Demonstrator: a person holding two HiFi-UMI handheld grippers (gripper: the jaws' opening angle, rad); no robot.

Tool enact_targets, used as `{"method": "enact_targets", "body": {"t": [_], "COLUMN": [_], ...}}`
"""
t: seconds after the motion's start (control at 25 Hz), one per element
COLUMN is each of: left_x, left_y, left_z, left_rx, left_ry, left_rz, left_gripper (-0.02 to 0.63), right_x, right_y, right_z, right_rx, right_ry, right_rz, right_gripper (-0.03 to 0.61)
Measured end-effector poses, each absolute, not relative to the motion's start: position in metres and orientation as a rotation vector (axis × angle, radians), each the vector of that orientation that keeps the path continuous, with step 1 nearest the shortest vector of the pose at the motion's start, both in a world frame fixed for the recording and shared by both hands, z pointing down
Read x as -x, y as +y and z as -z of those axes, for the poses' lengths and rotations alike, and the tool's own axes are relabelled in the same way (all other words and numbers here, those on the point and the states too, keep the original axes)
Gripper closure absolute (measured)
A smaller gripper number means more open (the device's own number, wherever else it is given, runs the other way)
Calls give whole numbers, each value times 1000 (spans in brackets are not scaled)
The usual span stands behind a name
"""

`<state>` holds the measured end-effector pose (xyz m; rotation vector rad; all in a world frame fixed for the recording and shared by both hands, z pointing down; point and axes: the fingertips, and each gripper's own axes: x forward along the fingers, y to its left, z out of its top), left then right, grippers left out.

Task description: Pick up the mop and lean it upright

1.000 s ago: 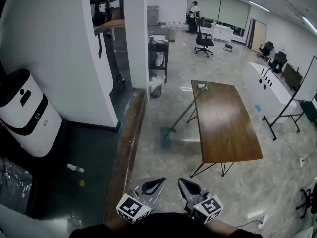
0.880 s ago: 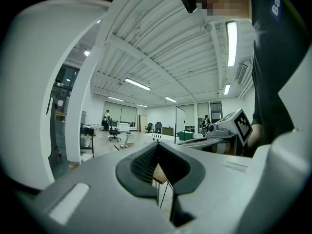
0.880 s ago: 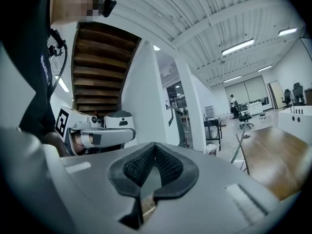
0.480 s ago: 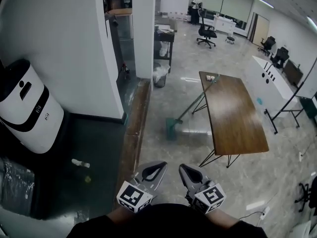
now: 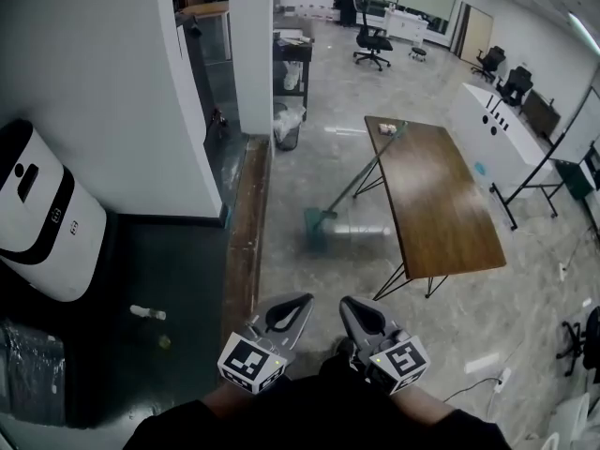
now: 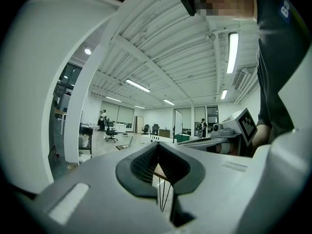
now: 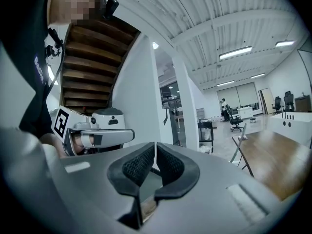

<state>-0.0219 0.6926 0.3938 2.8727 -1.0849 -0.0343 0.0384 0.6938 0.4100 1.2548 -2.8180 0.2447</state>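
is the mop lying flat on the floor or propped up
Propped at a slant: the mop has its head on the floor, handle top against the table corner.

Glossy stone-look floor (image 5: 328, 157); wood-grain table (image 5: 441, 204), probably laminate.

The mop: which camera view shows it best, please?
The head view. It shows the whole mop, its head on the floor and its handle leaning on the far end of the table. The right gripper view shows only part of the handle; in the left gripper view I cannot make it out.
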Motion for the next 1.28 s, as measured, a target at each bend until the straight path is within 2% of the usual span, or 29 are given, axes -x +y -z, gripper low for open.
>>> {"method": "enact_targets", "body": {"t": [0.36, 0.96, 1.28], "left_x": [-7, -102, -111], "left_y": [627, 487, 455], "left_z": [-398, -396, -397], "left_rx": [-2850, -2789, -2774], "left_ry": [-1154, -1286, -1291], "left_rz": [-17, -100, -88], "left_gripper": [594, 592, 574], "right_x": [-71, -175, -194], "right_y": [621, 470, 437], "right_z": [-416, -414, -424], "right_rx": [-1231, -1129, -1168], "right_ry": [-2874, -2966, -2945], "right_rz": [-292, -313, -344], "right_gripper": [557, 548, 545]}}
